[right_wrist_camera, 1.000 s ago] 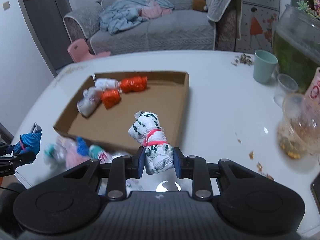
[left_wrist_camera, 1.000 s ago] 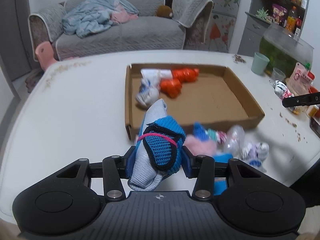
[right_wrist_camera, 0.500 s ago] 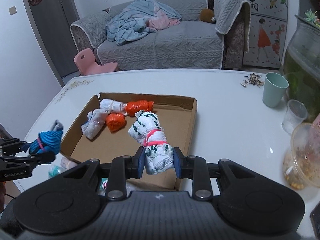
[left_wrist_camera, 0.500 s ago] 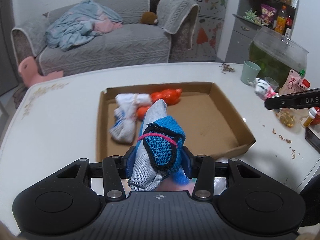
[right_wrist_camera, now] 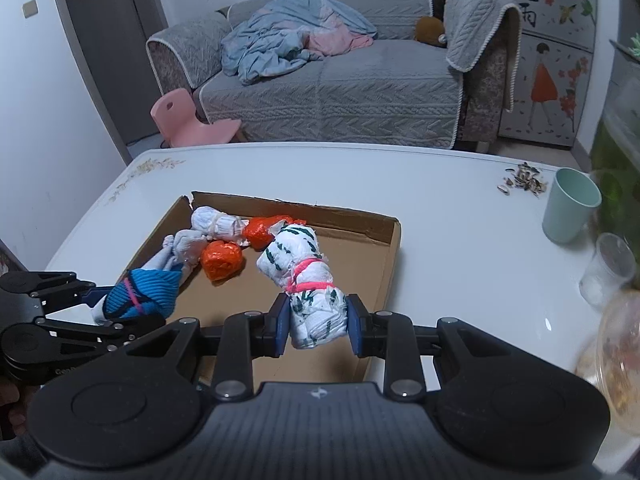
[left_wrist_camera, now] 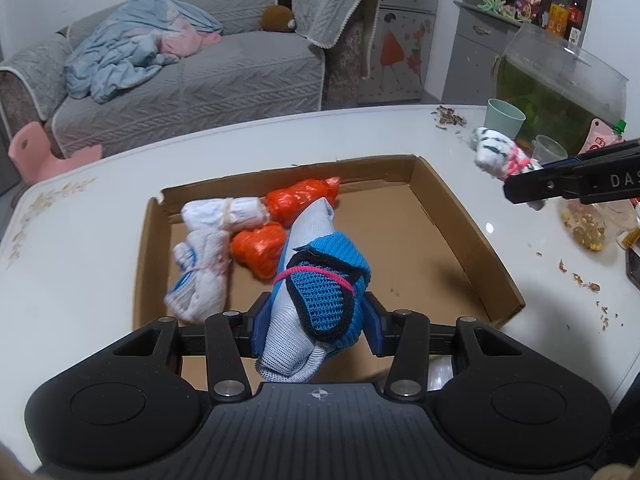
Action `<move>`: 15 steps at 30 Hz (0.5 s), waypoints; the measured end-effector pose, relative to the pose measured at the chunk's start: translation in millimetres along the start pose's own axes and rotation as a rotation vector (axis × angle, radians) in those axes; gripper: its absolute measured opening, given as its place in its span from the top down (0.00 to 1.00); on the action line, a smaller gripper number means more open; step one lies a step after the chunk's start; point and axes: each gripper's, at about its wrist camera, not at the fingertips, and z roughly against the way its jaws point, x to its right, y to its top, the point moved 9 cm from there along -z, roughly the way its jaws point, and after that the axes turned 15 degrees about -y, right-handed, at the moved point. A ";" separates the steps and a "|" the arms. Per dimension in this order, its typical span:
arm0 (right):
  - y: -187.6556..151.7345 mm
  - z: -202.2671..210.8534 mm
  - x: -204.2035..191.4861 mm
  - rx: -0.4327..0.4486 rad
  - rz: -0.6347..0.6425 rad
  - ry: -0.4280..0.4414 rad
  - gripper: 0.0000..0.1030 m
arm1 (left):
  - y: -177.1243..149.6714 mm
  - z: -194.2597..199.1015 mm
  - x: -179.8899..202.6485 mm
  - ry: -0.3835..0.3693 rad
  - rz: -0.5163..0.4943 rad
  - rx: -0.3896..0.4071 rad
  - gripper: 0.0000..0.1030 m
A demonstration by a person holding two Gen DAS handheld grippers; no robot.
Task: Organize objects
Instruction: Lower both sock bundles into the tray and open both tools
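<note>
My left gripper [left_wrist_camera: 314, 330] is shut on a blue and grey sock bundle [left_wrist_camera: 316, 292] tied with a pink band, held over the near part of the shallow cardboard box [left_wrist_camera: 460, 208]. My right gripper [right_wrist_camera: 318, 326] is shut on a white and green striped sock bundle [right_wrist_camera: 306, 276] with a pink band, held over the box's near right edge [right_wrist_camera: 390, 264]. Inside the box lie two white bundles [left_wrist_camera: 200, 264] and two orange bundles [left_wrist_camera: 260, 250] at the far left. The right gripper's bundle also shows in the left wrist view [left_wrist_camera: 498, 152], and the blue bundle shows in the right wrist view [right_wrist_camera: 140, 290].
The box sits on a white table [right_wrist_camera: 460, 208]. A mint cup [right_wrist_camera: 570, 210], a clear plastic cup [right_wrist_camera: 608, 270], a snack container [right_wrist_camera: 616, 344] and a fish tank [left_wrist_camera: 556, 92] stand at the right. Seed shells [right_wrist_camera: 524, 182] are scattered there. A grey sofa [right_wrist_camera: 340, 80] is behind.
Both grippers have risen and moved forward over the box with their bundles. The loose bundles in front of the box have dropped out of view.
</note>
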 end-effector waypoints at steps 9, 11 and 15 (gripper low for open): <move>15.5 -25.1 -3.7 -0.005 0.049 0.022 0.74 | 12.6 -41.4 4.0 -0.019 -0.060 -0.049 0.49; 18.4 -33.0 -4.0 -0.010 0.072 0.024 0.74 | 14.7 -53.5 3.4 -0.024 -0.074 -0.068 0.49; 21.5 -54.0 0.5 -0.031 0.099 0.019 0.74 | 18.2 -79.7 1.8 -0.034 -0.099 -0.102 0.49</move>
